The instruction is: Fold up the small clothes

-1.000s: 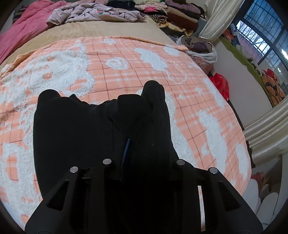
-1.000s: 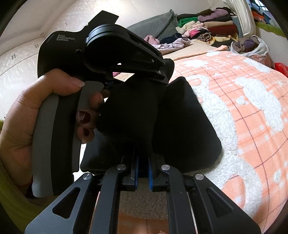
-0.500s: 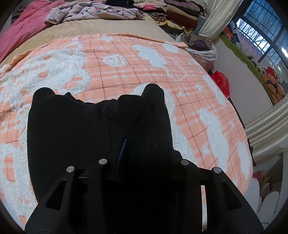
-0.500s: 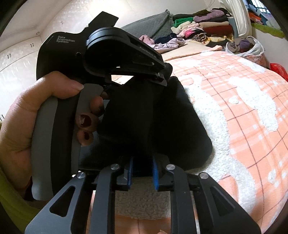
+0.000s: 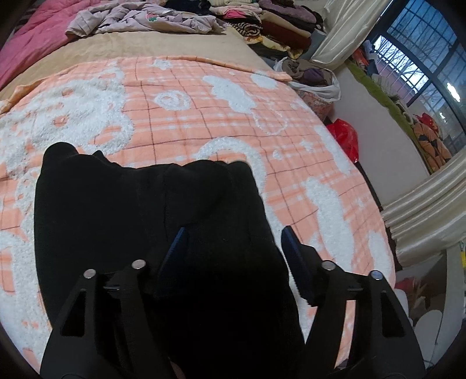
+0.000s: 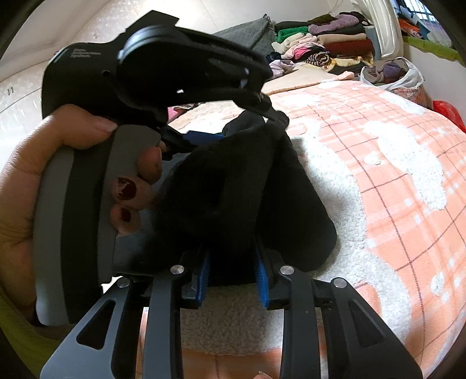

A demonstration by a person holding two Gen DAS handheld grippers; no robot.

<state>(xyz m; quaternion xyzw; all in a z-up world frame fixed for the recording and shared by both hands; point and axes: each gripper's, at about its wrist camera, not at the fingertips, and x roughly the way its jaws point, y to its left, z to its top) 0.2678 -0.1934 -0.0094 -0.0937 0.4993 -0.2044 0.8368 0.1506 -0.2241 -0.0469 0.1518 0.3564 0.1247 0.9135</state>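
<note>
Black garment (image 5: 122,210) spread low on the peach-and-white blanket (image 5: 204,116), far edge bunched into folds, near part under the tools; left gripper (image 5: 233,242) over the garment's right side, jaws opening and wide apart, blue pads (image 5: 294,262) clear of the cloth on the right, left pad resting against a fold, nothing pinched; right gripper (image 6: 231,269) low at the garment's near edge, jaws opening, a thick fold of black cloth (image 6: 233,204) between the blue pads, contact with the pads not fully clear but the fabric fills the gap. From the right wrist, view largely blocked by the left tool's black body and grey handle, gripped by a hand (image 6: 35,180) with dark red nails, close over the garment. Beyond the blanket: tan sheet (image 5: 145,43), pink quilt (image 5: 32,26), crumpled lilac clothes (image 5: 145,20), stacks of folded clothes (image 6: 332,46) at the far end; white bag of clothes (image 5: 314,78) beside the bed, red bag (image 5: 345,137) on the floor, cream curtain (image 5: 422,210), window (image 5: 419,49) at the right.
</note>
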